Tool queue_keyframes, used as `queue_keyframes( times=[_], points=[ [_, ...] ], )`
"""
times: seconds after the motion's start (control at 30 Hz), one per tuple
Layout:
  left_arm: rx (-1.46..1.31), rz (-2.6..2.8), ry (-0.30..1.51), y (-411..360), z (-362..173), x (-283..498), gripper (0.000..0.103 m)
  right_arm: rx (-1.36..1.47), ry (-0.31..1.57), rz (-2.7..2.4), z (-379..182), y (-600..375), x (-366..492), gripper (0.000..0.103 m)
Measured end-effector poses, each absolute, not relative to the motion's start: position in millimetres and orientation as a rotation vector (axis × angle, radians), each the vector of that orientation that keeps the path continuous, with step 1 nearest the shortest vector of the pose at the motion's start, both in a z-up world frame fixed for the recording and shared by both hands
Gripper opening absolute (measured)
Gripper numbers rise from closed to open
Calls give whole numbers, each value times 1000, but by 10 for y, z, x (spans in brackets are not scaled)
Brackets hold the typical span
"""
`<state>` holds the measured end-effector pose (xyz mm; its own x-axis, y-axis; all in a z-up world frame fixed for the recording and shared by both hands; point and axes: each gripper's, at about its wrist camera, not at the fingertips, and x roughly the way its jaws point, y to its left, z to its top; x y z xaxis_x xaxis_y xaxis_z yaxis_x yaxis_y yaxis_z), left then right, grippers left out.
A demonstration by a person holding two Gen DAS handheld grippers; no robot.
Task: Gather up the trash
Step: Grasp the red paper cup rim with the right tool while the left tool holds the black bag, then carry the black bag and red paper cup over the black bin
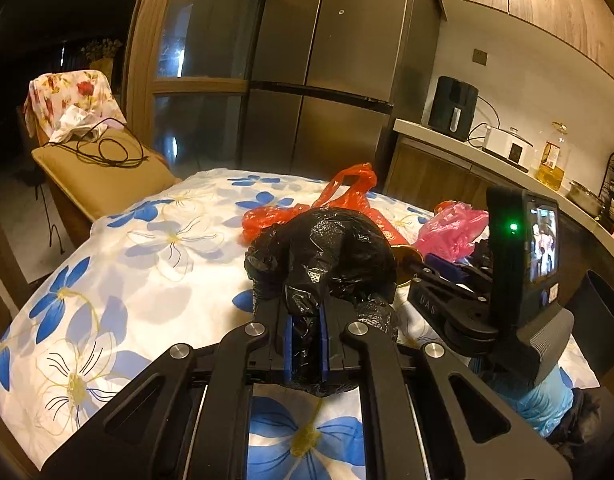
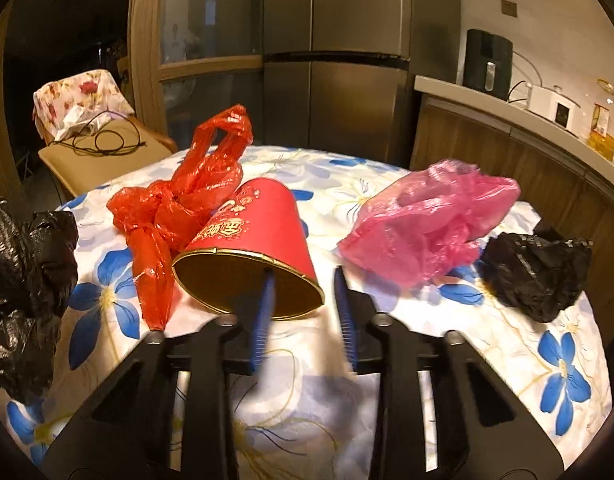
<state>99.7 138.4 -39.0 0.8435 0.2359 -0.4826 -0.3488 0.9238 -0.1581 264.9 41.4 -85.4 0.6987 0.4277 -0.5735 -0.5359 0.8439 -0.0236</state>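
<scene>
The collecting is under way, by my reading: the left gripper is closed tight on a crumpled black bag, held just above the flowered cloth of the worktop, while the right gripper is spread wide and empty, its left finger already at the gold rim of the red paper cup that lies on its side near the middle of the worktop. The next move probably calls for the right gripper to close on that rim, one finger inside and one outside (thin card, so it may buckle if pinched hard), and the cup could roll away if nudged first. Touching the cup toward the far left edge lies a knotted red bag; toward the right edge sit a pink bag and, just beside it, another black bag. Where the trash is meant to go I cannot tell. Beyond the worktop stand a steel fridge, a chair with a cable on its cushion, and a kitchen counter carrying an air fryer.
</scene>
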Motion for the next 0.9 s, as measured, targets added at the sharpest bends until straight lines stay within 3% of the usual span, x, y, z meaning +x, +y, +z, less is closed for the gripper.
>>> queue_keyframes(
  times=[0.03,0.1,0.9],
  points=[
    [-243,314,475,1383,-387,997,10,-193,593,546,-868,422,2654,9],
    [-241,316,473,1375,-379,986,10,-181,585,551,-855,396,2642,3],
    [-184,249,447,922,-266,913,10,-32,453,451,-429,-771,1837,3]
  ],
)
